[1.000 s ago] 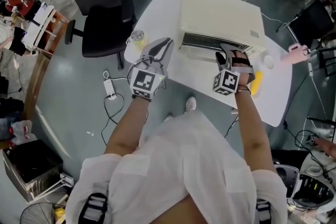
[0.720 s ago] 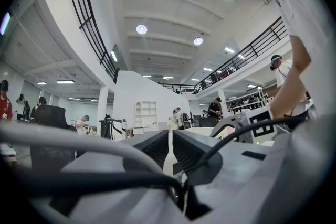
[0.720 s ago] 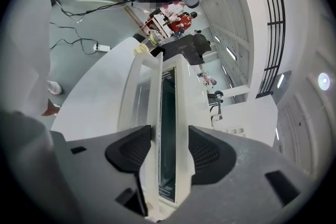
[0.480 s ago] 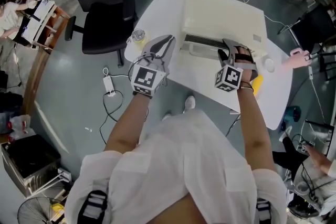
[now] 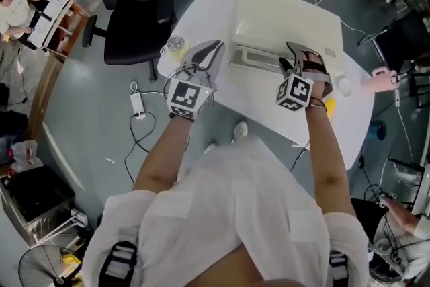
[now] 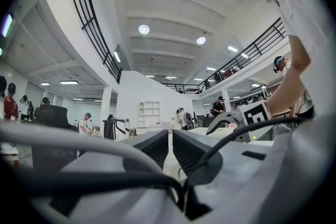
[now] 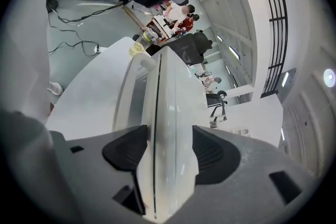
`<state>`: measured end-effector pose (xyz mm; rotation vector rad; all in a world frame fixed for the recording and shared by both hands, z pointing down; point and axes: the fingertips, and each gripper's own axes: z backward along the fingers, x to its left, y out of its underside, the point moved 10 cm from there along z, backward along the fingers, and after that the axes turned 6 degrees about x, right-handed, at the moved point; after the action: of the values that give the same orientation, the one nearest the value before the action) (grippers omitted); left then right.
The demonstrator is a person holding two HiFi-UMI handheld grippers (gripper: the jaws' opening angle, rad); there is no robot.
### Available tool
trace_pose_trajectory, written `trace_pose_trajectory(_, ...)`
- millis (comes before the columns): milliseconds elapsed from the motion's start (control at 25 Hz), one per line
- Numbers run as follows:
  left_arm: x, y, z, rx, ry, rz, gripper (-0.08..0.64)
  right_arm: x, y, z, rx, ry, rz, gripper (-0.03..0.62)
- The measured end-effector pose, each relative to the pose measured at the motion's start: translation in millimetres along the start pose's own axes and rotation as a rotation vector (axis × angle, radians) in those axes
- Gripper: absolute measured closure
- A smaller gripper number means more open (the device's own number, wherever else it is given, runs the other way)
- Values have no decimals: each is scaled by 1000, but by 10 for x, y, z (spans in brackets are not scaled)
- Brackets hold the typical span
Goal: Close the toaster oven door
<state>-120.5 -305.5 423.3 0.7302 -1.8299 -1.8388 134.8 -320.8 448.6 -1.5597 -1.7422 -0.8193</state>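
Toaster oven (image 5: 285,20), cream-coloured, sits on a white bench (image 5: 201,10) with its long axis running left to right and its front turned toward the person standing over it. We see its door (image 5: 254,58) raised close against that front. The door's long edge lies parallel to the oven's length, and the right claw's view shows a thin dark seam between door and body. The right claw (image 5: 300,58) reaches over the right-hand end of the door. In its own view the jaws are opening, one dark pad on each side of the door's top edge, close beside it but, as far as we can make out, released rather than pressing. The left claw (image 5: 209,54) hangs over the bench just left of the oven and apart from the door, its tips pointing away from the person. Its jaws are clenched almost to touching, with nothing between them. A glass (image 5: 175,45) stands at the bench's left corner near that claw, and a black office chair (image 5: 134,23) stands on the floor beyond it.
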Motion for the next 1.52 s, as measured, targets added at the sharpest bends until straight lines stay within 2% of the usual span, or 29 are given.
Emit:
trace_pose_trajectory(480, 49, 12, -92, -11, -24, -13, 534, -68, 14, -67, -4, -15, 0, 305)
trace_pose_trajectory(640, 50, -11, -104, -18, -27, -21, 535, -53, 46, -24, -18, 3, -12, 334)
trace_pose_trajectory(760, 68, -33, -54, -18, -28, -25, 534, -68, 73, 96, -41, 40, -77, 363)
trace_pose_trajectory(800, 75, -41, -33, -16, -27, -28, 534, -81, 97, 150, -54, 51, -125, 372)
trace_pose_trajectory(880, 89, -70, 9, -14, -27, -34, 535, -117, 182, 275, -98, 55, -284, 413)
trace_pose_trajectory(960, 97, -109, 62, -16, -33, -43, 535, -131, 301, 413, -173, 44, -506, 442)
trace_pose_trajectory(1080, 84, -191, 174, -19, -47, -25, 535, -48, 486, 621, -338, 32, -859, 533)
trace_pose_trajectory(1160, 64, -252, 249, -25, -50, -15, 535, 58, 605, 747, -432, 37, -1056, 588)
trace_pose_trajectory(1320, 58, -332, 387, -30, -73, -26, 534, 260, 809, 919, -597, 17, -1406, 588)
trace_pose_trajectory(1400, 39, -352, 474, -34, -74, -19, 535, 378, 885, 1007, -628, 21, -1508, 589)
trace_pose_trajectory(1520, 18, -355, 599, -29, -65, -22, 535, 477, 918, 1129, -631, 42, -1533, 589)
